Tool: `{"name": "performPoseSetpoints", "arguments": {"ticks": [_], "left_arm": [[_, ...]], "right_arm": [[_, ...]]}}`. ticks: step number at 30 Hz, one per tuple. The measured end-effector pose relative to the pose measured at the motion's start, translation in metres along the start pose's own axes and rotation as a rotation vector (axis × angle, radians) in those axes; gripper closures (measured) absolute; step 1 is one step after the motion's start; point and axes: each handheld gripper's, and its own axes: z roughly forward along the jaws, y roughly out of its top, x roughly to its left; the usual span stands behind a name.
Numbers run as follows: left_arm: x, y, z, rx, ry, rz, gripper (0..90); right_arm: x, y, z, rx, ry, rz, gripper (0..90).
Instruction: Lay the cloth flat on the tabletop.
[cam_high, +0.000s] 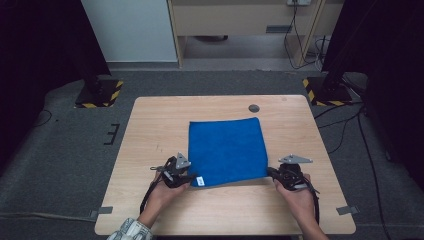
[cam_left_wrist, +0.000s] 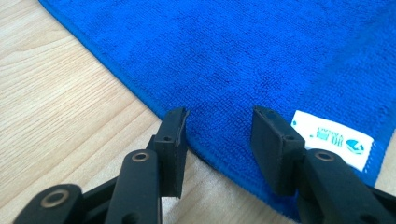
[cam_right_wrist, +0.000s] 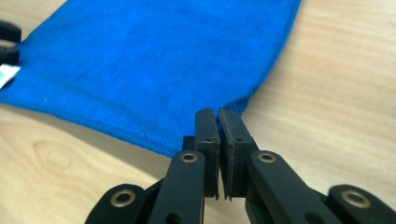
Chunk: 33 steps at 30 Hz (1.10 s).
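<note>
A blue cloth (cam_high: 227, 150) lies spread on the wooden table (cam_high: 150, 125), with a white label (cam_high: 200, 181) at its near left corner. My left gripper (cam_high: 192, 176) stands open at that corner. In the left gripper view its jaws (cam_left_wrist: 219, 126) reach over the cloth's (cam_left_wrist: 257, 56) hem beside the label (cam_left_wrist: 334, 140), without pressing on it. My right gripper (cam_high: 270, 173) is at the near right corner. In the right gripper view it (cam_right_wrist: 218, 114) is shut on the cloth's (cam_right_wrist: 140, 60) corner, and the near edge there is raised a little off the table.
A round grommet hole (cam_high: 254, 108) sits in the table just beyond the cloth. Grey tape marks (cam_high: 102, 210) (cam_high: 347, 210) are at the near corners. Stand bases striped yellow and black (cam_high: 100, 94) (cam_high: 327, 92) are on the floor behind the table.
</note>
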Motion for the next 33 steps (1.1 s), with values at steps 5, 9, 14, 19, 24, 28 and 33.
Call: {"name": "performPoseSetpoints", "arguments": {"ticks": [5, 9, 14, 19, 24, 28, 33], "left_arm": [[0.001, -0.001, -0.002, 0.004, -0.006, -0.002, 55.4], [0.0, -0.001, -0.002, 0.007, -0.005, 0.007, 55.5], [0.001, -0.003, -0.003, 0.001, -0.01, 0.001, 54.7], [0.001, -0.004, -0.003, -0.002, -0.009, 0.0, 53.5], [0.0, -0.004, -0.003, 0.0, -0.009, 0.0, 53.2], [0.0, -0.004, -0.003, 0.001, -0.006, 0.002, 53.1], [0.004, -0.001, -0.002, -0.007, -0.002, -0.011, 39.2]], "right_arm": [[0.005, -0.01, -0.007, 0.026, 0.014, 0.02, 87.2], [0.009, -0.018, -0.01, 0.052, 0.024, 0.02, 86.9], [0.011, -0.019, -0.015, 0.01, 0.01, 0.0, 63.6], [0.013, -0.013, -0.025, -0.096, -0.06, -0.043, 33.9], [0.01, -0.003, -0.022, -0.165, -0.082, -0.071, 23.4], [0.007, 0.007, -0.017, -0.197, -0.071, -0.079, 19.8], [0.007, 0.017, -0.008, -0.212, -0.029, -0.079, 12.7]]}}
